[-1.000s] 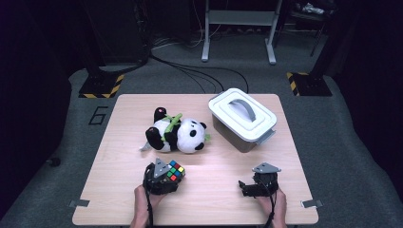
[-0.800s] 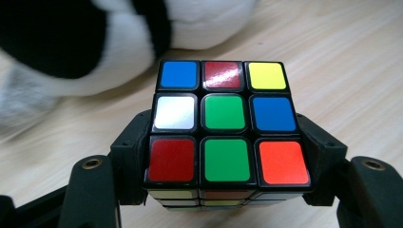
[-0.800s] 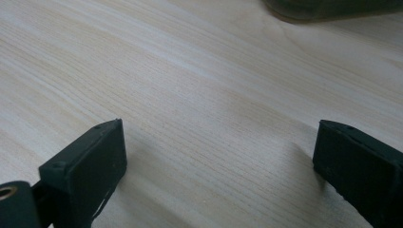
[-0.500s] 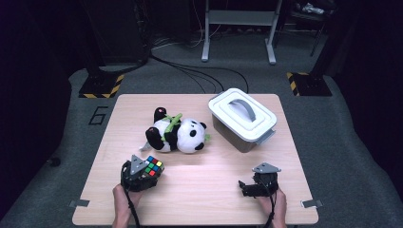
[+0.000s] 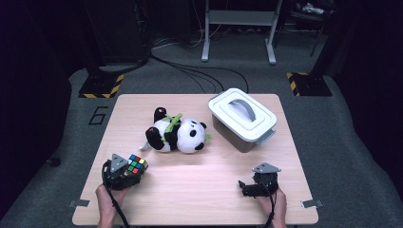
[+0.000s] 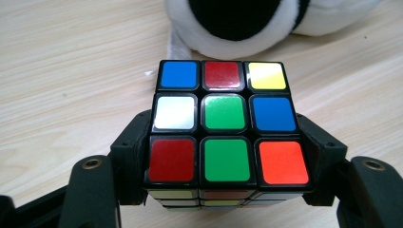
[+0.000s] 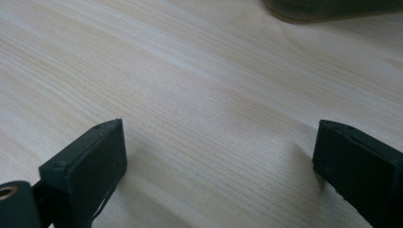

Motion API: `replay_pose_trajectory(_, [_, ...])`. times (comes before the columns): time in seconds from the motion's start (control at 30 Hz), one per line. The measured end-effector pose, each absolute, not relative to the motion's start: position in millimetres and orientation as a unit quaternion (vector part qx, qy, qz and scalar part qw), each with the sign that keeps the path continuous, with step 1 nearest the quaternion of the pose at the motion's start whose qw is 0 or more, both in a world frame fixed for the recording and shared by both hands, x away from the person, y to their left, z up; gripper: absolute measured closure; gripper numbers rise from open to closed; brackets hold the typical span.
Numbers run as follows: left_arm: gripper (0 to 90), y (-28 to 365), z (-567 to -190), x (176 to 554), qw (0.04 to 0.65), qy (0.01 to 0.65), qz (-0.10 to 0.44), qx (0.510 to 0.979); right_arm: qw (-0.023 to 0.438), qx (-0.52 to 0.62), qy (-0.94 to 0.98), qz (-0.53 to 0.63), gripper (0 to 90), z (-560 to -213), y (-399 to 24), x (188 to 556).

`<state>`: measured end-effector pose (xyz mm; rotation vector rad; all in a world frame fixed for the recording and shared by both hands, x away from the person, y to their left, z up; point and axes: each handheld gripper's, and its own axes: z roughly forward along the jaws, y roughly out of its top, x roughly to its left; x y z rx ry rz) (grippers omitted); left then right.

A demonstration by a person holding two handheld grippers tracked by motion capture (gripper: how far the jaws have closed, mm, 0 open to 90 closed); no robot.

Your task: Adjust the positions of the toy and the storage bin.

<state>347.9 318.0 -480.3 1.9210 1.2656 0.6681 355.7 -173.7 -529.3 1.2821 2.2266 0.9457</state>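
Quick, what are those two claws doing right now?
Left gripper: closed on the puzzle cube.
Right gripper: open, holding nothing.

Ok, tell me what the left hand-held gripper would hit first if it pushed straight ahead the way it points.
Probably the black-and-white plush panda: it lies just beyond the multicoloured puzzle cube clamped in the left hand-held gripper, though the gap is hard to judge.

A pale wooden table (image 5: 199, 190) stands on grey floor (image 5: 351, 142). A plush panda (image 5: 178, 135) lies on its side near the table's middle, slightly toward the left edge. A grey box with a white lid (image 5: 242, 118) sits near the far right corner, well apart from the near edge. Metal brackets (image 5: 78, 203) show at both near corners.
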Motion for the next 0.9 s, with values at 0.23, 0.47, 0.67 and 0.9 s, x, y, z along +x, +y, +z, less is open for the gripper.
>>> replay_pose_trajectory(0.23, [34.1, 341, -472, 356, 0.372, 0.508, 0.260, 0.732, 0.201, 0.459, 0.797, 0.338, 3.1, -529, -174, 356])
replay_pose_trajectory(0.47, [34.1, 356, -468, 363, 0.377, 0.521, 0.260, 0.721, 0.201, 0.459, 0.797, 0.338, 3.1, -529, -174, 356])
replay_pose_trajectory(0.67, [34.1, 367, -468, 372, 0.368, 0.529, 0.265, 0.717, 0.201, 0.459, 0.797, 0.338, 3.1, -529, -174, 356])
replay_pose_trajectory(0.9, [34.1, 374, -469, 380, 0.367, 0.535, 0.265, 0.714, 0.200, 0.459, 0.796, 0.339, 3.2, -529, -174, 356])
